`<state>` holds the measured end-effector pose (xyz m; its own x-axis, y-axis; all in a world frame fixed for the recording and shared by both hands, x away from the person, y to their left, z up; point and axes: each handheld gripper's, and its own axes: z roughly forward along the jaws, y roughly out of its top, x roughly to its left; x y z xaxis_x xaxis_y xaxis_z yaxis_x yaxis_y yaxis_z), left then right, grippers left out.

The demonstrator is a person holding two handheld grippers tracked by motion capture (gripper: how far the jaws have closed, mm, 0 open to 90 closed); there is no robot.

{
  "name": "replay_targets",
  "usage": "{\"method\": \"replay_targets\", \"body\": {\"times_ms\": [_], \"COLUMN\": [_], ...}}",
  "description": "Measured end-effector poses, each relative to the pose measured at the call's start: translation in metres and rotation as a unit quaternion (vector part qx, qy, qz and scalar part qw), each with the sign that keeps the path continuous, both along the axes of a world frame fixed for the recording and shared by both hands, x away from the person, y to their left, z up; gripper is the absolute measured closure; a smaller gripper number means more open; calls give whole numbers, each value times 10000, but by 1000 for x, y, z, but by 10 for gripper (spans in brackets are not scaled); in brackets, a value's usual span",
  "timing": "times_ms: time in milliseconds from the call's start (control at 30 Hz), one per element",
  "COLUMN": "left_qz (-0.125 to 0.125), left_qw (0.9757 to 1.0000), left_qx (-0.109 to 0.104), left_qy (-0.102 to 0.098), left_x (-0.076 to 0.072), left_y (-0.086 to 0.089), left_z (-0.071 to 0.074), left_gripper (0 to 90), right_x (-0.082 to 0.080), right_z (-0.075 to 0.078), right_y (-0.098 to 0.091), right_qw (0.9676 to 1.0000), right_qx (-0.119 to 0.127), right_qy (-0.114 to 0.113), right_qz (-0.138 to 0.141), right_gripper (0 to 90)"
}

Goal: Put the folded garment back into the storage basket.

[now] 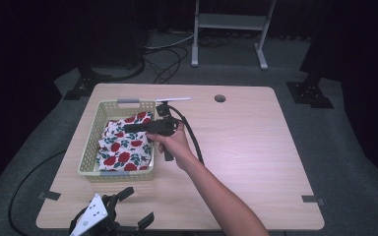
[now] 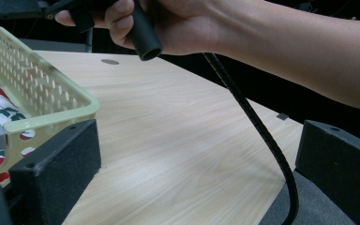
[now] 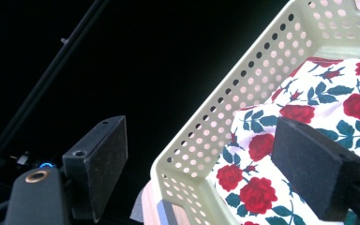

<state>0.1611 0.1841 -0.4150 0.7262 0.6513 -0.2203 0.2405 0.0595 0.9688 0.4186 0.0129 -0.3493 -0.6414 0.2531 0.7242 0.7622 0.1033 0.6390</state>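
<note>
Lowest in the high view, the left gripper [image 1: 123, 216] rests at the desk [image 1: 246, 147] edge, jaws apart and empty. Beyond, the right gripper [image 1: 130, 128] hovers over the floral cloth [image 1: 123, 150] in the basket [image 1: 91, 147].

Left gripper view: basket wall [image 2: 37, 89] beside its left jaw; cloth mostly cut off.

Right gripper view: jaws wide, empty, straddling the rim [image 3: 201, 136]; cloth under the right jaw. It looks soft, light; pinch a raised fold. Its folds are hard to make out.

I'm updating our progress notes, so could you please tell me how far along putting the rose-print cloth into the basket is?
Done, it seems: the rose-print cloth lies inside the pale yellow basket. In hand: the right gripper hangs over the basket with jaws open and nothing between them. The left gripper rests open at the table's near edge. Left: probably just drawing the right gripper clear.
</note>
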Motion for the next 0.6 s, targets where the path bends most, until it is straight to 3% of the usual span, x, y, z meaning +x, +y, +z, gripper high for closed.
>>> {"method": "replay_targets", "body": {"times_ms": [600], "left_qz": [27], "left_qw": [10000], "left_qx": [-59], "left_qy": [49], "left_x": [1], "left_y": [4], "left_z": [-1], "left_gripper": [0], "right_x": [-2], "right_z": [7], "right_y": [-20], "right_qw": [9996], "right_qx": [241], "right_qy": [-68], "right_qz": [126], "right_gripper": [161]}}
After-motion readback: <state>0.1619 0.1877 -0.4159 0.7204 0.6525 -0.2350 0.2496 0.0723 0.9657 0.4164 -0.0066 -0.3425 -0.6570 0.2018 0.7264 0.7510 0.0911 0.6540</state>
